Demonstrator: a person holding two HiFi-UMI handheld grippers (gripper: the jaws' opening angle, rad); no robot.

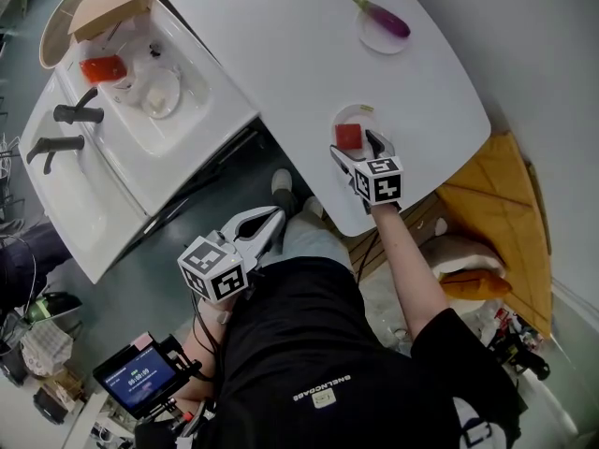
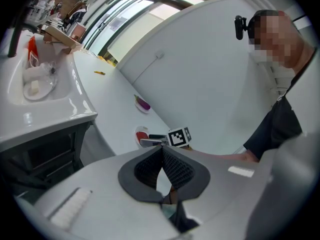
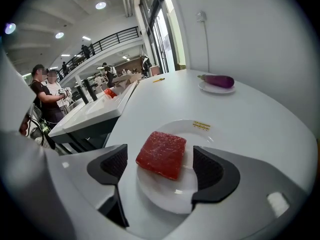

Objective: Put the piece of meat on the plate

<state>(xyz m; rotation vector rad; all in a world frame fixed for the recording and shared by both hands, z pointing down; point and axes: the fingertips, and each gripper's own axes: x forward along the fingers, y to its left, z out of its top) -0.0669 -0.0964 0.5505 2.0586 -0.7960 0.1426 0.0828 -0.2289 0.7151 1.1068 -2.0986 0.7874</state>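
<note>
White tabletop [image 3: 250, 129]: released right claw [image 3: 160, 166] straddled the square red meat slab [image 3: 161, 154] on its round white plate [image 3: 165, 196]; a careless exit might've snagged it.

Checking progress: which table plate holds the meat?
The plate nearest the right tongs, bearing the red meat slab; the far plate carries a purple eggplant.

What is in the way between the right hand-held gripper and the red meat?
Nothing visible. The right hand-held gripper is open, its jaws on either side of the piece of meat without touching it, and the meat already lies on the plate.
</note>
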